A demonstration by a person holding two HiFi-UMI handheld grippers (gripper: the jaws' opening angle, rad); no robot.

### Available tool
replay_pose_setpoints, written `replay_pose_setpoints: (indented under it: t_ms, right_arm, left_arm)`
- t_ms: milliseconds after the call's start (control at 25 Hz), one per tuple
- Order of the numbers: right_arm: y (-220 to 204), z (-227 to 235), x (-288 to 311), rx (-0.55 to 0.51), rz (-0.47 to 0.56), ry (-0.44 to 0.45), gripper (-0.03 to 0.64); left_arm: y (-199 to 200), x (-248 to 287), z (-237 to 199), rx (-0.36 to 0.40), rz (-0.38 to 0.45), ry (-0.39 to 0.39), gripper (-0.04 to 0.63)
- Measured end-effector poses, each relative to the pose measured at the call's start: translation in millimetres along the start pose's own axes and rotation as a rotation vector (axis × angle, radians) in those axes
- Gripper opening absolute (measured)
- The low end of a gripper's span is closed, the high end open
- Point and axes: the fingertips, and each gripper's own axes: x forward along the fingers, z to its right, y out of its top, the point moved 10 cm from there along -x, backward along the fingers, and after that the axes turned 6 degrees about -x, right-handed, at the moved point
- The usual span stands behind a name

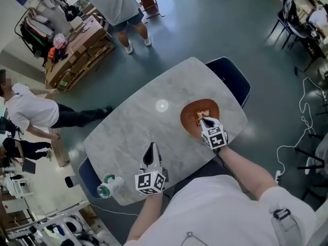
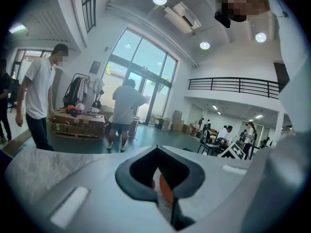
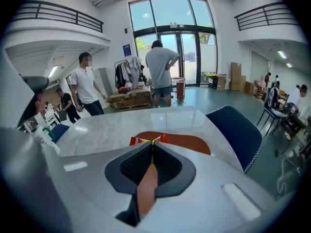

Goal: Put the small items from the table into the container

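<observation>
A brown shallow container [image 1: 190, 118] lies on the right half of the marble table [image 1: 133, 132]. Over it my right gripper [image 1: 203, 118] is shut on a small red and yellow packet [image 1: 204, 113]. In the right gripper view the packet [image 3: 141, 141] sticks out past the closed tips of the right gripper [image 3: 152, 143], with the container [image 3: 187, 142] just beyond. My left gripper [image 1: 151, 146] hovers above the table's near side with its jaws together and nothing in them. The left gripper view shows the left gripper [image 2: 156, 150] closed and a strip of the orange-brown container behind its jaws.
A green-capped bottle [image 1: 109, 185] lies at the table's near left corner. Blue chairs stand at the far right [image 1: 234, 80] and near left [image 1: 87, 176]. A person [image 1: 120, 6] stands beyond the table, others at the left by stacked cardboard boxes [image 1: 77, 50].
</observation>
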Motion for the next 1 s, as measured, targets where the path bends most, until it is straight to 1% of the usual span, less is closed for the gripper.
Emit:
replay_pose_setpoints:
  t_ms: [120, 320, 400, 520, 600, 680, 800, 840, 880, 920, 960, 1000]
  right_arm:
    - [-15, 21, 31, -0.038, -0.117, -0.004, 0.041]
    - [-29, 41, 83, -0.158, -0.309, 0.015, 0.041]
    - [-37, 42, 99, -0.201, -0.36, 0.014, 0.043]
    - [-43, 38, 113, -0.254, -0.397, 0.006, 0.055]
    - [-44, 35, 118, -0.272, -0.404, 0.006, 0.091]
    - [-46, 35, 120, -0.277, -0.408, 0.009, 0.112]
    - [-48, 35, 123, -0.256, -0.412, 0.041, 0.152]
    - [-47, 34, 122, -0.236, -0.414, 0.064, 0.194]
    - [-48, 33, 120, -0.211, -0.421, 0.085, 0.268]
    - [-49, 31, 116, -0.186, -0.437, 0.096, 0.313]
    - [-50, 28, 110, -0.162, -0.452, 0.098, 0.318]
    - [-50, 24, 104, -0.141, -0.445, 0.103, 0.318]
  left_arm:
    - [-9, 1, 4, -0.009, -0.031, 0.043, 0.003]
    - [-14, 3, 5, -0.02, -0.058, 0.107, 0.003]
    - [-15, -2, 3, -0.026, -0.06, 0.132, 0.003]
    - [-16, -11, -5, -0.032, -0.062, 0.167, 0.003]
    - [-17, -17, -9, -0.035, -0.06, 0.184, 0.003]
    - [-17, -20, -10, -0.036, -0.053, 0.192, 0.003]
    - [-12, -23, -12, -0.032, -0.036, 0.187, 0.003]
    - [-11, -25, -13, -0.031, -0.029, 0.181, 0.003]
    - [-9, -26, -14, -0.028, -0.021, 0.176, 0.003]
    - [-9, -28, -16, -0.024, -0.012, 0.17, 0.003]
    - [-8, -31, -19, -0.02, -0.004, 0.164, 0.003]
    - [-7, -34, -21, -0.015, 0.005, 0.16, 0.003]
